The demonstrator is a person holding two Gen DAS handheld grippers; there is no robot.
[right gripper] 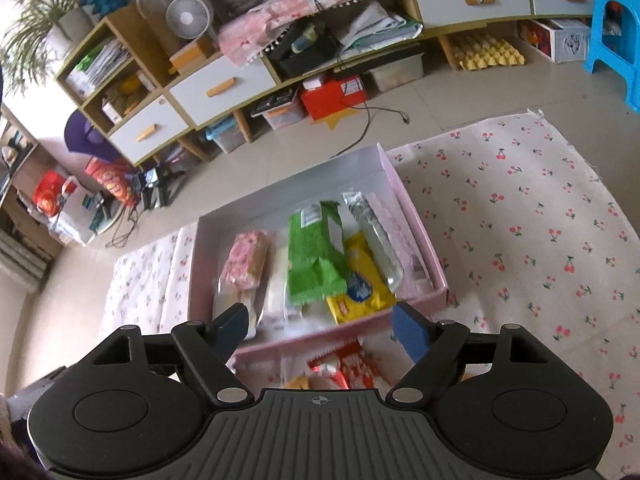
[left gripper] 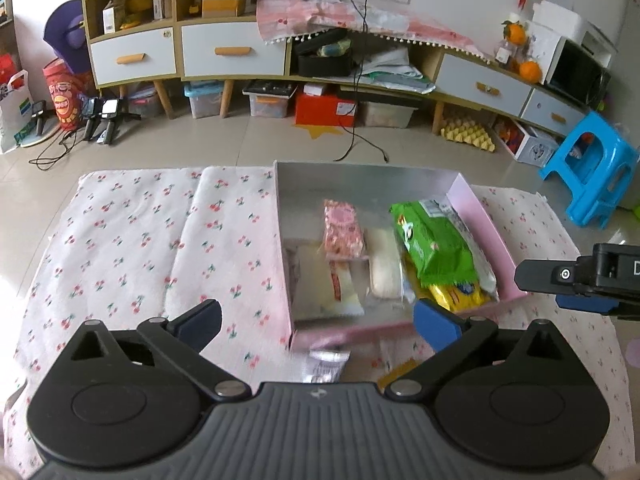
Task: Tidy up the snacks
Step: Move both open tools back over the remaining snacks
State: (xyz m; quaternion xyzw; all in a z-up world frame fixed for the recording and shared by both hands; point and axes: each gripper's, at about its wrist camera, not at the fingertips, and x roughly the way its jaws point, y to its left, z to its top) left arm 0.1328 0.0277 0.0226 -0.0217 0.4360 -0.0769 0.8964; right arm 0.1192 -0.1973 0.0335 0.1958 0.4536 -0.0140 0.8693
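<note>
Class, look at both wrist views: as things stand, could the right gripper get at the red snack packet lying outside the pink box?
Probably yes. The right gripper is open, and the red snack packet lies uncovered just below its fingers, in front of the pink box.

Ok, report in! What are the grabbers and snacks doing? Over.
Both grippers open, empty. Green bag and others in box. Red packets outside, on cloth. Nothing blocking.

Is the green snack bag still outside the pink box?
No, the green snack bag lies inside the pink box, on top of a yellow packet.
</note>
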